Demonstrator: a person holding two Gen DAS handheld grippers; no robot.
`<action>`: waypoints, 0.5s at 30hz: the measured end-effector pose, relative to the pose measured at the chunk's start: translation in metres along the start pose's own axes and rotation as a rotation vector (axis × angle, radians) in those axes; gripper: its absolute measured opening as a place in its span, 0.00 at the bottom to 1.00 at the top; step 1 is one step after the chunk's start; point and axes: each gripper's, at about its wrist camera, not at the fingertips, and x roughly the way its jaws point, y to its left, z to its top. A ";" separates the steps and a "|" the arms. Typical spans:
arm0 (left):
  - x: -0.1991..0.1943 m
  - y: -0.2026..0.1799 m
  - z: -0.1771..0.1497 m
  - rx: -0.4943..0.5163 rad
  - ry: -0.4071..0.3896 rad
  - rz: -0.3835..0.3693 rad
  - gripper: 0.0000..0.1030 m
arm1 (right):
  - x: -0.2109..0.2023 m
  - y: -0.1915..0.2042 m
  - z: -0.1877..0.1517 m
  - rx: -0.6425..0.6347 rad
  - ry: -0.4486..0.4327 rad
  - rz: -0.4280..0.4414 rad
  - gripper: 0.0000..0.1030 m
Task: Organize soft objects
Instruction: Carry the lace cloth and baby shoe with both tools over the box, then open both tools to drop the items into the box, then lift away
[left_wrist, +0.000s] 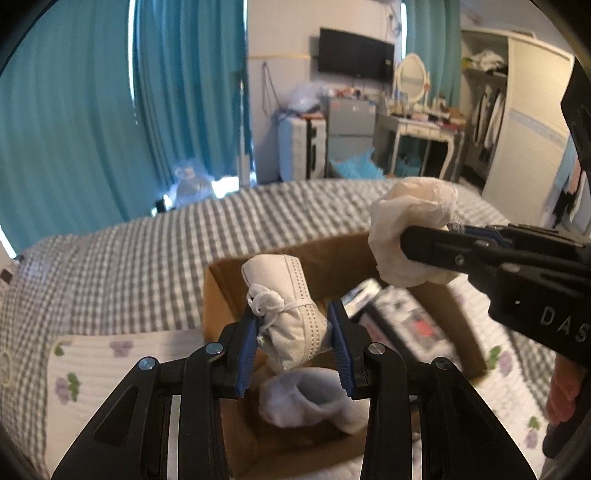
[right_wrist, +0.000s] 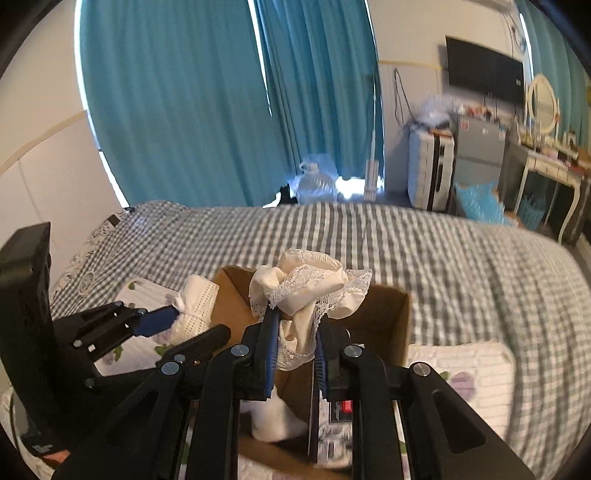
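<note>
My left gripper (left_wrist: 295, 317) is shut on a small white laced baby shoe (left_wrist: 288, 314) and holds it above an open cardboard box (left_wrist: 218, 295) on the bed. My right gripper (right_wrist: 295, 325) is shut on a cream lace-trimmed cloth bundle (right_wrist: 310, 291), also above the box (right_wrist: 391, 321). In the left wrist view the right gripper (left_wrist: 424, 243) comes in from the right with the bundle (left_wrist: 410, 225). In the right wrist view the left gripper (right_wrist: 173, 317) holds the shoe (right_wrist: 195, 306) at the left. A white sock (left_wrist: 306, 402) lies inside the box.
The box sits on a white knitted blanket with purple flowers (left_wrist: 110, 365) over a grey checked bedspread (left_wrist: 147, 258). Dark printed packages (left_wrist: 402, 325) lie in the box. Teal curtains (right_wrist: 192, 103), a dressing table (left_wrist: 417, 125) and a wardrobe (left_wrist: 528, 122) stand beyond the bed.
</note>
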 end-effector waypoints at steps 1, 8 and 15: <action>0.006 0.000 -0.002 0.007 0.001 0.002 0.36 | 0.007 -0.004 -0.002 0.010 0.006 0.004 0.16; 0.018 -0.001 -0.004 0.018 0.000 -0.010 0.56 | 0.033 -0.016 -0.006 0.055 0.043 0.033 0.19; -0.020 -0.002 0.005 -0.018 -0.041 0.042 0.75 | -0.007 -0.015 0.006 0.087 -0.014 0.006 0.62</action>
